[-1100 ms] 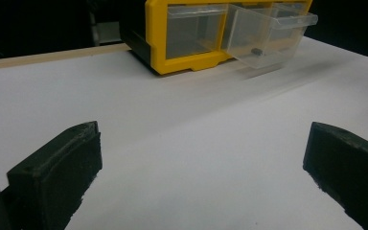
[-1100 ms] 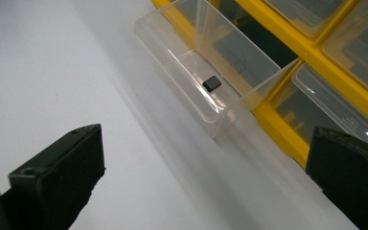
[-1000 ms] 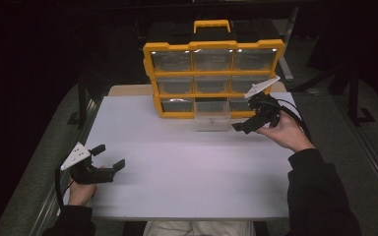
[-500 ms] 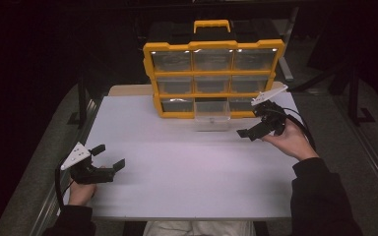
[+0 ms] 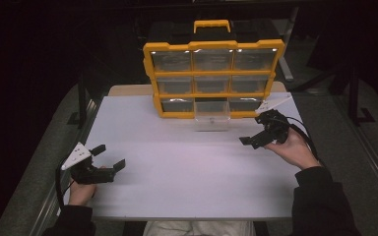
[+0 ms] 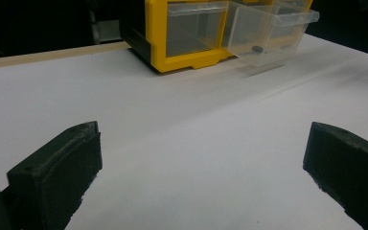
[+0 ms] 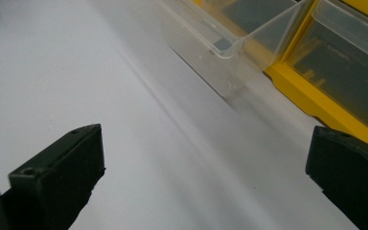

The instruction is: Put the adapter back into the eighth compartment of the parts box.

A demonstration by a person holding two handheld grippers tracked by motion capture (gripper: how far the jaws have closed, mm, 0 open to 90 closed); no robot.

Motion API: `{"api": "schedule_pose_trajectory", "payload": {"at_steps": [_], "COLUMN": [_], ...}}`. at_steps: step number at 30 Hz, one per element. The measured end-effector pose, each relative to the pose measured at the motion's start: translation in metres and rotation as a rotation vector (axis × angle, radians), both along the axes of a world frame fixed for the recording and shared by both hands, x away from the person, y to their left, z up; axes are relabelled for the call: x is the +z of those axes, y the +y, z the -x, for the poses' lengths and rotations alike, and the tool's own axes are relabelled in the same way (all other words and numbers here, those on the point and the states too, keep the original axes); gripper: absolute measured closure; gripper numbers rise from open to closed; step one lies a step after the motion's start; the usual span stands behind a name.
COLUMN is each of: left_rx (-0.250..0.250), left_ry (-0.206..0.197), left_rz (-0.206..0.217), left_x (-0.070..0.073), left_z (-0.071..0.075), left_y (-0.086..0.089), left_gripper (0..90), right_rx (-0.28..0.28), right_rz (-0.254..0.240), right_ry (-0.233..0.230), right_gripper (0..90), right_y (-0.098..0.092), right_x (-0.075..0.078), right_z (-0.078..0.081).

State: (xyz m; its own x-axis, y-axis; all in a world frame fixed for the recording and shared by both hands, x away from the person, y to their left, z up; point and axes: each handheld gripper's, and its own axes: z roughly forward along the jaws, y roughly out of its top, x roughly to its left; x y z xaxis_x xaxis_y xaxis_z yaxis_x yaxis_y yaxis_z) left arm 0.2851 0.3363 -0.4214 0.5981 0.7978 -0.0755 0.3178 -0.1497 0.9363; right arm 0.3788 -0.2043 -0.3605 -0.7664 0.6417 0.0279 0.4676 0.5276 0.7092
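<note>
Clear plastic drawer (image 5: 211, 117) juts from the middle of the bottom row of the yellow organizer (image 5: 213, 78), pulled well out over the white surface (image 5: 177, 162), a small dark piece (image 6: 257, 48) lying inside it. Opening looks done; whatever comes next with the piece is not begun. Right tongs (image 5: 257, 139) hover spread just beside the drawer, empty. Left tongs (image 5: 109, 157) rest spread, well apart from it.

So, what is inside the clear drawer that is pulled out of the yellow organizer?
The clear drawer holds one small dark piece on its floor. The drawer's inner end is still inside the yellow organizer, so that part is hidden.
</note>
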Motion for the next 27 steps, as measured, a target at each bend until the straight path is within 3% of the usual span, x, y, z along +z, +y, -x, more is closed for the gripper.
{"api": "schedule_pose_trajectory", "payload": {"at_steps": [27], "left_rx": [0.002], "left_ry": [0.002], "left_rz": [-0.008], "left_x": [0.000], "left_z": [0.000], "left_y": [0.000], "left_gripper": [0.0], "right_rx": [-0.062], "right_rz": [-0.100], "right_ry": [0.002], "right_gripper": [0.0], "right_y": [-0.034], "right_x": [-0.034], "right_z": [0.035]}}
